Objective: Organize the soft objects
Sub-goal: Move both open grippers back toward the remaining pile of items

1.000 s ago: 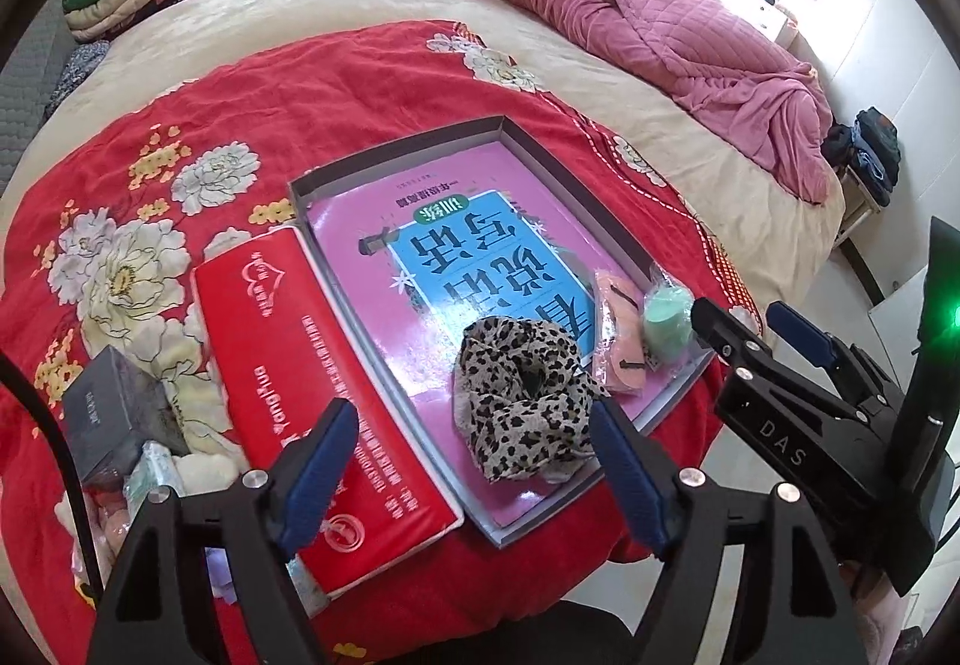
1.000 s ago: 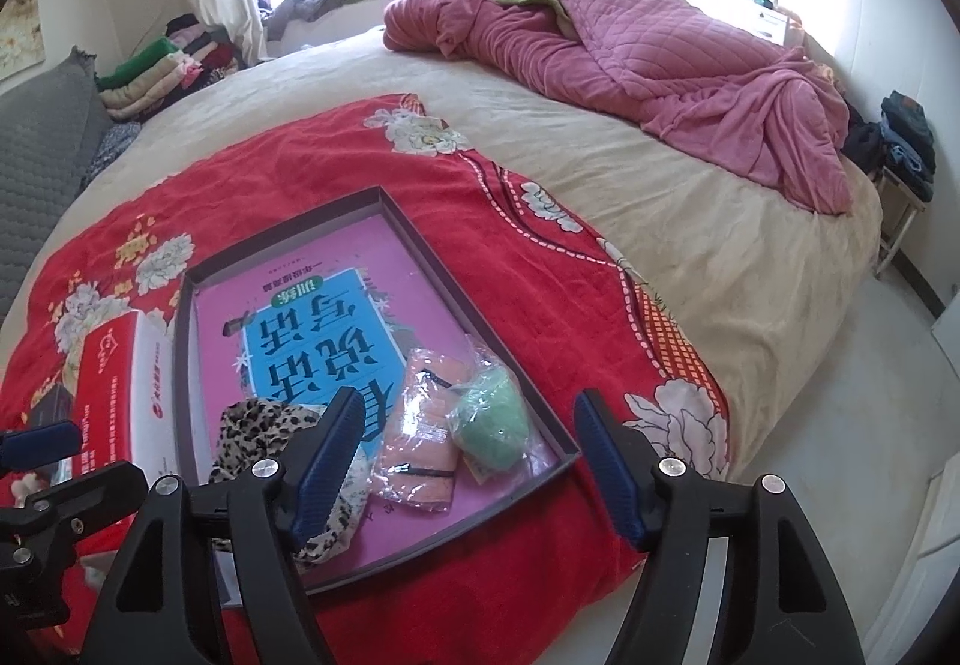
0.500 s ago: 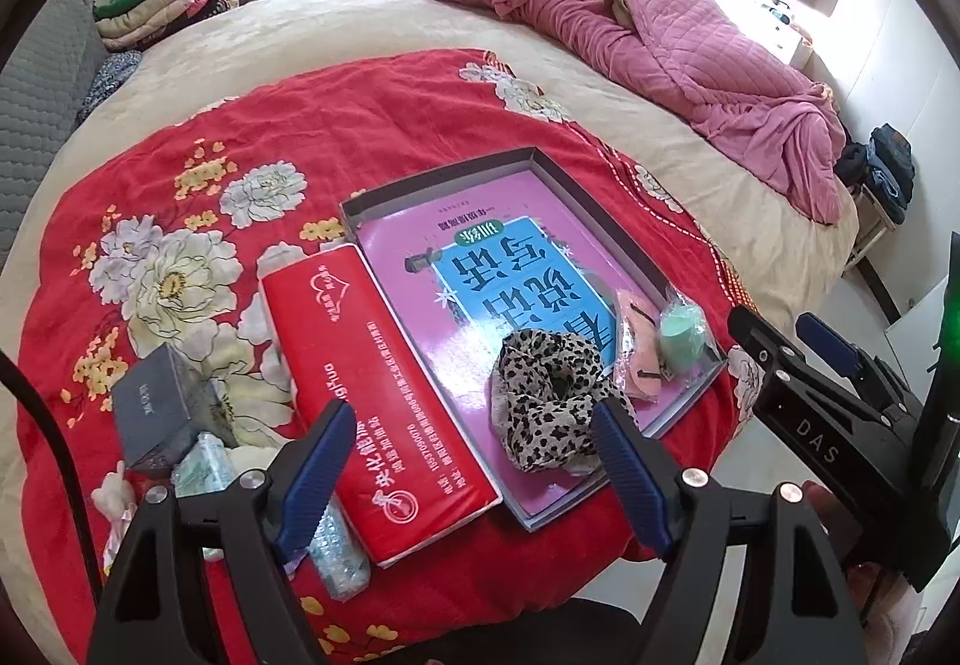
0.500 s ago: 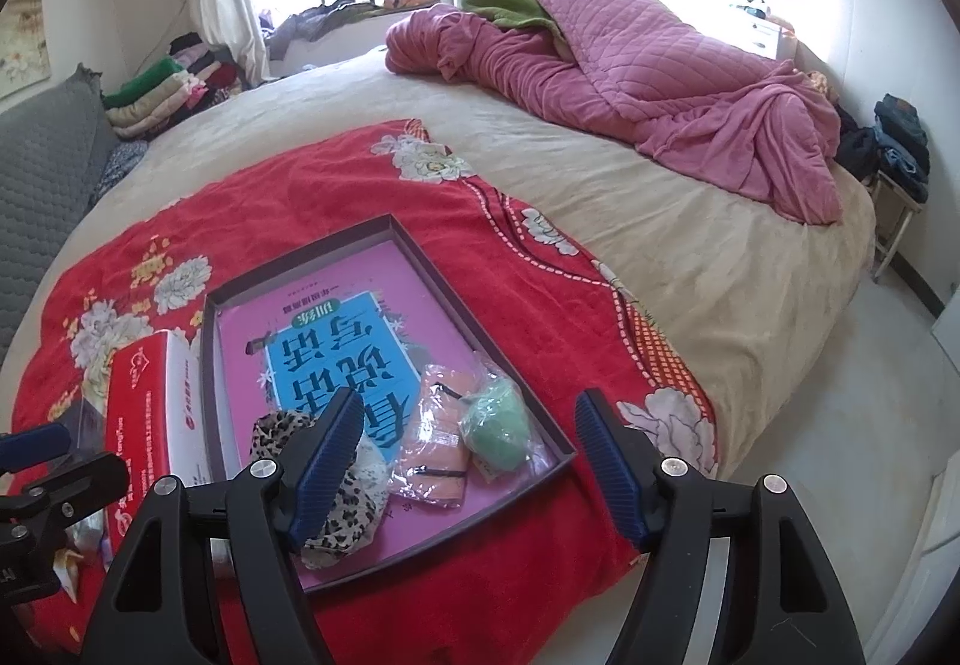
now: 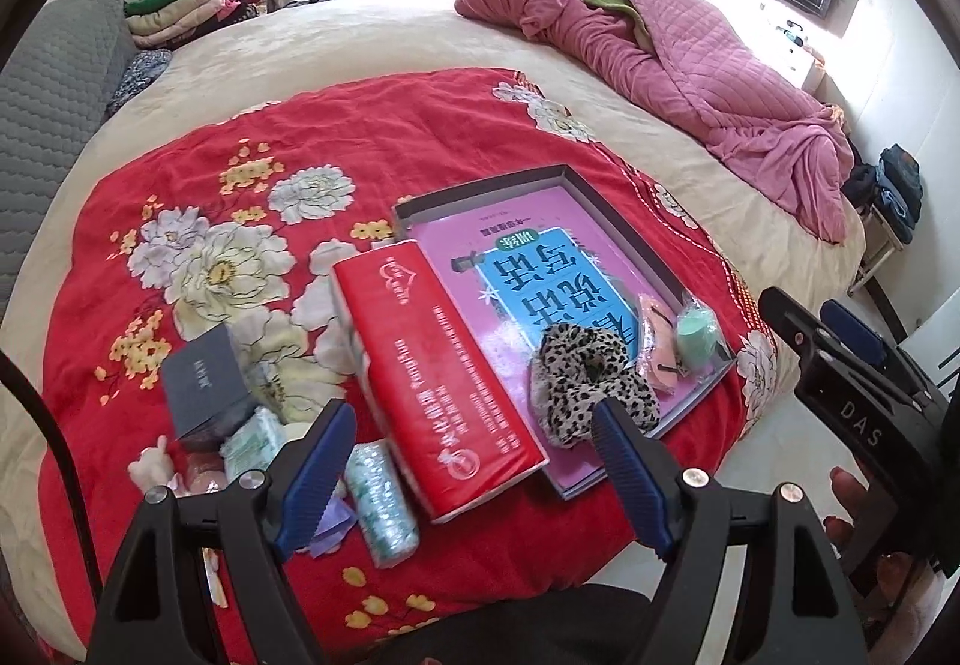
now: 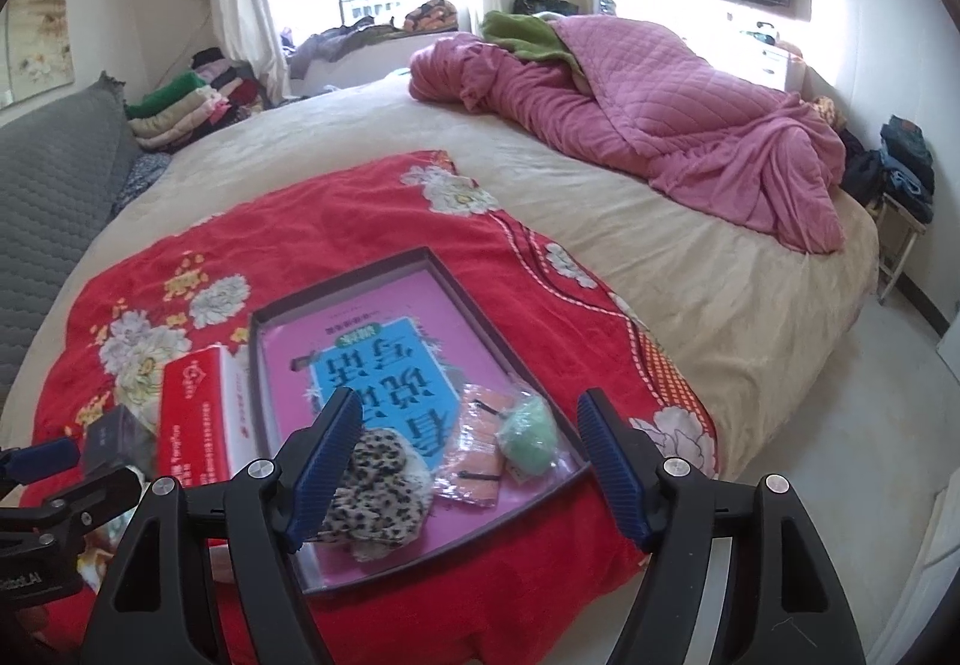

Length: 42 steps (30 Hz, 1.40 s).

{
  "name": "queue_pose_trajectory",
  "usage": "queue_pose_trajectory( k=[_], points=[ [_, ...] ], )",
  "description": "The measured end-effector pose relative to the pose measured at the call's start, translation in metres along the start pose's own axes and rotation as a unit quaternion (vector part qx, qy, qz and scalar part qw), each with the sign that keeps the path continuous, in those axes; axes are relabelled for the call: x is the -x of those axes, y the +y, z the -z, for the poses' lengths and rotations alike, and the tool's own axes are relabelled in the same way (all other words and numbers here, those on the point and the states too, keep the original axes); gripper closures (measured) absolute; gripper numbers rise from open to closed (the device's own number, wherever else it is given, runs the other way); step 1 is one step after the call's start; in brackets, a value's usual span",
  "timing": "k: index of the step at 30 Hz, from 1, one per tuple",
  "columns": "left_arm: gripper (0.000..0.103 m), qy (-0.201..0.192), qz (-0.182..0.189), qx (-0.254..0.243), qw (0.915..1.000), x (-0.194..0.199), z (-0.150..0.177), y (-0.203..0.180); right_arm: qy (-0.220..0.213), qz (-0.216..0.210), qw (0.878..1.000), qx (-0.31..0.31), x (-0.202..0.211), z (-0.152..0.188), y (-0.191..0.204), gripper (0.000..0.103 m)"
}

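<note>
A shallow grey tray (image 5: 624,221) with a pink and blue sheet lies on the red flowered blanket (image 5: 252,173). In it sit a leopard-print scrunchie (image 5: 585,380), a pink packet (image 5: 657,341) and a green pouch (image 5: 696,332); they also show in the right wrist view: scrunchie (image 6: 375,491), packet (image 6: 477,446), pouch (image 6: 531,434). My left gripper (image 5: 474,473) is open and empty, raised above the blanket's near edge. My right gripper (image 6: 468,464) is open and empty, raised in front of the tray (image 6: 480,299).
A red tissue pack (image 5: 438,383) lies left of the tray. A grey box (image 5: 204,383), small packets (image 5: 252,440) and a pale roll (image 5: 384,494) lie at the near left. A pink quilt (image 5: 690,65) is bunched at the far right; folded clothes (image 5: 180,8) are stacked far left.
Both grippers have pulled back and risen from the tray, so more of the bed shows. The objects in the tray have not moved. Both grippers stay open.
</note>
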<state>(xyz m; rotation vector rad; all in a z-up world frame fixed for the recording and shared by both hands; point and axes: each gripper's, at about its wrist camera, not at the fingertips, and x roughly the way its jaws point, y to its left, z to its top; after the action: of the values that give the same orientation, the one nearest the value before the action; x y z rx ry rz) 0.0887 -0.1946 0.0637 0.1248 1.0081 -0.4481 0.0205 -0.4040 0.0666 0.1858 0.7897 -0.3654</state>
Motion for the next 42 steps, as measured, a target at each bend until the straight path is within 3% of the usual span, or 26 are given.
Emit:
queue_pose_trajectory(
  k=[23, 42],
  points=[
    [0.023, -0.027, -0.040, 0.038, 0.9981, 0.053, 0.027, 0.070, -0.040, -0.063, 0.994, 0.079, 0.059, -0.011, 0.098, 0.028],
    [0.023, -0.037, -0.058, 0.100, 0.9926, 0.080, 0.053, 0.130, -0.039, -0.125, 0.980, 0.148, 0.089, 0.007, 0.178, 0.027]
  ],
)
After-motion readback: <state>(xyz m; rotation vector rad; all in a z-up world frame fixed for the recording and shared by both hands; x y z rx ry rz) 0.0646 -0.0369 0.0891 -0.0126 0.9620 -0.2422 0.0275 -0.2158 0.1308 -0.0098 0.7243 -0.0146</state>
